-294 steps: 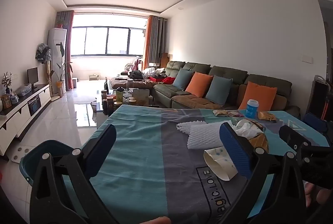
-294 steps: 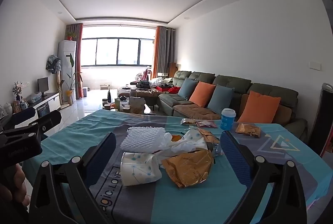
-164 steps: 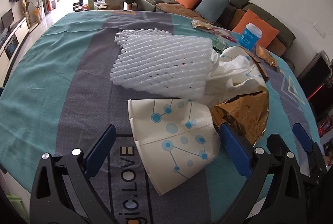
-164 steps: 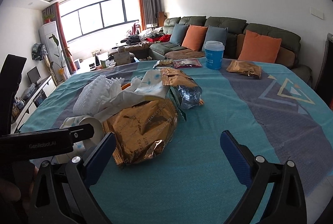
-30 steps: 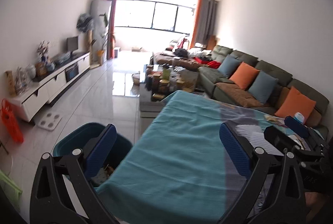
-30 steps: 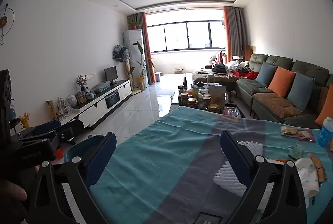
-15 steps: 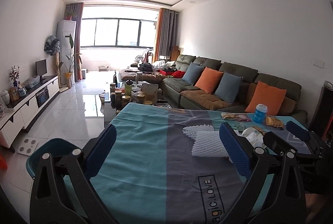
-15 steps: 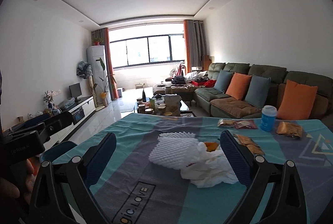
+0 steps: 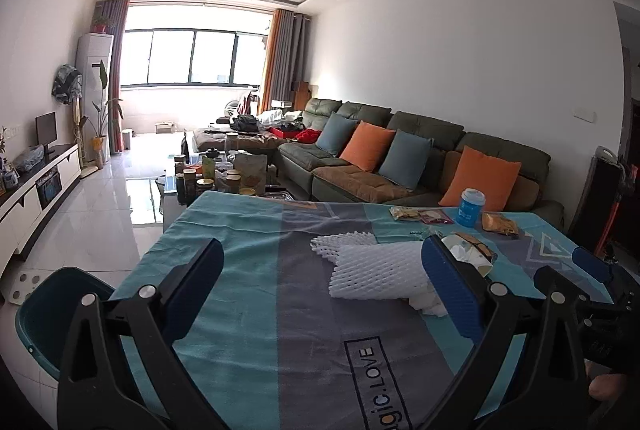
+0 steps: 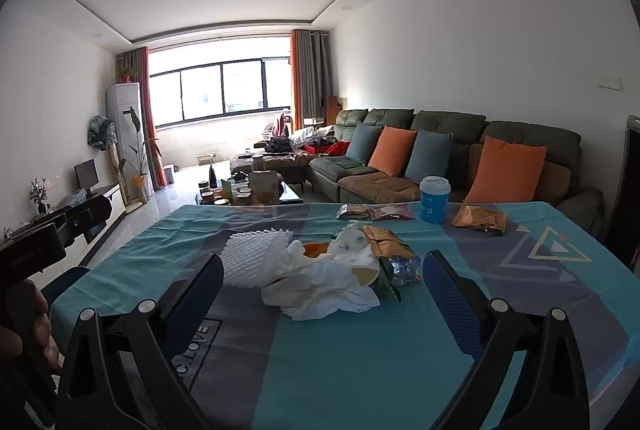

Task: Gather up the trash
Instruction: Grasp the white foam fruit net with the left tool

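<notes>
The right finger of the left gripper (image 9: 324, 286) cut across the end of the foam net (image 9: 376, 272), hiding where the net met the tissue (image 9: 430, 304). The bin (image 9: 44, 310) stood on the floor at the near left corner of the table (image 9: 240, 310); the cloth's edge and the left finger covered most of it, so its contents could not be seen. In the right wrist view only a dark sliver of it showed past the table's left edge. The writing on the blue cup (image 10: 434, 200) was too small to read, as was the print on the snack wrappers.

Both grippers were spread wide and held nothing. The left one hovered over the bare near part of the cloth, short of the net. The right gripper (image 10: 324, 286) hung over the cloth just short of the trash pile: the net, the tissue and a gold bag (image 10: 394, 256) lay touching in the middle of the table. Two small packets (image 10: 374, 211) and another gold packet (image 10: 480, 219) lay apart near the far edge, either side of the cup.

The cloth read "gic.LOVE" in a dark frame near the front edge. The left gripper's body bore faint lettering that could not be made out.
</notes>
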A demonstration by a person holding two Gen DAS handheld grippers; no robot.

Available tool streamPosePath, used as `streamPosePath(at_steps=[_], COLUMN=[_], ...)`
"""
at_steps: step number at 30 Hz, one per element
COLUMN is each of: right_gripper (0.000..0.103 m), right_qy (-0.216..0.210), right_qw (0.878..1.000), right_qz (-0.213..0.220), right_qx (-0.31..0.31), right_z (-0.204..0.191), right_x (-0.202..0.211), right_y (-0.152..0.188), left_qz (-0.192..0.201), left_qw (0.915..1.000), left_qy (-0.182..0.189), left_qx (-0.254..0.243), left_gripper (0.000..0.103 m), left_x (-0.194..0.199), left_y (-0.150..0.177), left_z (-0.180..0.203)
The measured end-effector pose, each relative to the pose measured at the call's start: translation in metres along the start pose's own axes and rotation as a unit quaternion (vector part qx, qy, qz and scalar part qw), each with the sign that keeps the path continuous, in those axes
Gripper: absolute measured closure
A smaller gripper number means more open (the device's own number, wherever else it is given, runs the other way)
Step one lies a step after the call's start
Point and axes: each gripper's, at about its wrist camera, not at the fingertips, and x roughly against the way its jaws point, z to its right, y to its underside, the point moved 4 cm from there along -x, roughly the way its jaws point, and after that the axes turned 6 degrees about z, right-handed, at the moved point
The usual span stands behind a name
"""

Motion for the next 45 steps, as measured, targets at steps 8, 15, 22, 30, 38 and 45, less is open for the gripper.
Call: streamPosePath(at_steps=[8, 15, 22, 30, 38, 45], right_gripper=[0.007, 0.007, 0.007, 0.007, 0.007, 0.007], right_qy=[0.014, 0.015, 0.024, 0.023, 0.026, 0.015], right_qw=[0.999, 0.998, 0.996, 0.994, 0.993, 0.993], right_qz=[-0.035, -0.064, -0.079, -0.096, -0.101, -0.097], right_qx=[-0.012, -0.018, -0.04, -0.054, -0.062, -0.062], right_z=[0.016, 0.026, 0.044, 0.053, 0.062, 0.06], right_x=[-0.027, -0.056, -0.075, -0.083, -0.086, -0.09], right_y=[0.006, 0.006, 0.001, 0.011, 0.014, 0.011], left_qz=[-0.068, -0.122, -0.201, -0.189, -0.191, -0.221], left_qw=[0.9973, 0.9908, 0.9761, 0.9742, 0.9709, 0.9661], left_qy=[0.03, 0.056, 0.083, 0.09, 0.077, 0.072], left_qx=[0.006, -0.017, 0.001, -0.084, -0.122, -0.113], left_gripper=[0.006, 0.006, 0.006, 0.006, 0.018, 0.053], left_x=[-0.057, -0.108, -0.15, -0.165, -0.172, -0.178], left_y=[0.025, 0.046, 0.071, 0.078, 0.08, 0.091], left_z=[0.007, 0.028, 0.045, 0.081, 0.088, 0.079])
